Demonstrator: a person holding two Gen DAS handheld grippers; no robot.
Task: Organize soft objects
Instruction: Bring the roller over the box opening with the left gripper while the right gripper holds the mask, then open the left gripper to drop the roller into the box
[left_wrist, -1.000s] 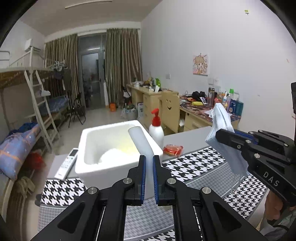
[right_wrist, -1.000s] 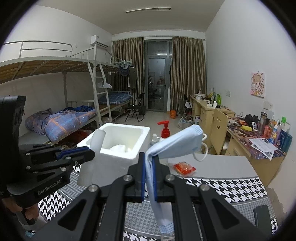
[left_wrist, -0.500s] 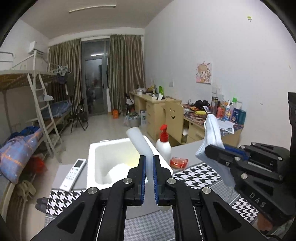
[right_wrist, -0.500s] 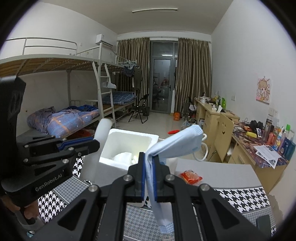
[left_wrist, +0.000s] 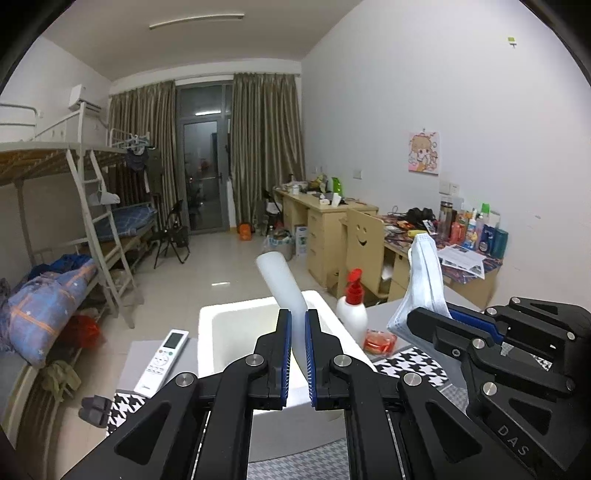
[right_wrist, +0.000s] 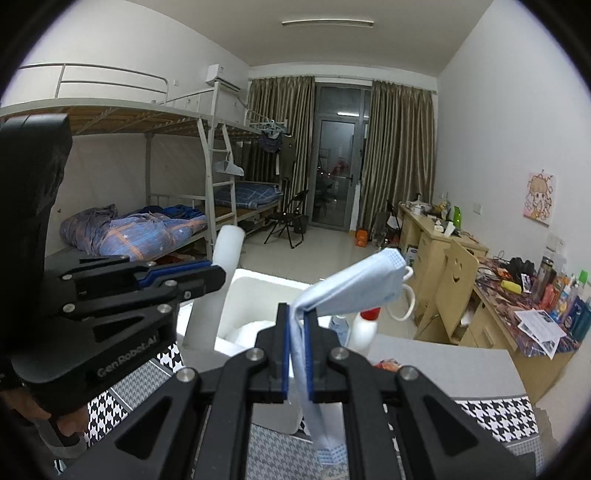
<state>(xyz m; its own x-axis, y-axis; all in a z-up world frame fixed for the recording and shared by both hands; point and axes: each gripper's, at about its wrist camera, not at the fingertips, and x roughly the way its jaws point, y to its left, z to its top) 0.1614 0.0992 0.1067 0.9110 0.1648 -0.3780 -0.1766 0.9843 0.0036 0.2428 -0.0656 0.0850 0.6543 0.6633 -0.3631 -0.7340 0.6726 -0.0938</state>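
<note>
face mask: showing pale blue
foam box: looking white
table mat: showing black-and-white houndstooth
pump bottle: wearing red top

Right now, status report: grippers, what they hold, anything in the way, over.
Left gripper shut on white tube. Right gripper shut on face mask. Both above foam box. Pump bottle beside it.

A white foam tube and a folded blue face mask both stick up above the white foam box.

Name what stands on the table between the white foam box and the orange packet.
A white pump bottle with a red top, seen in the left wrist view between foam box and packet.
</note>
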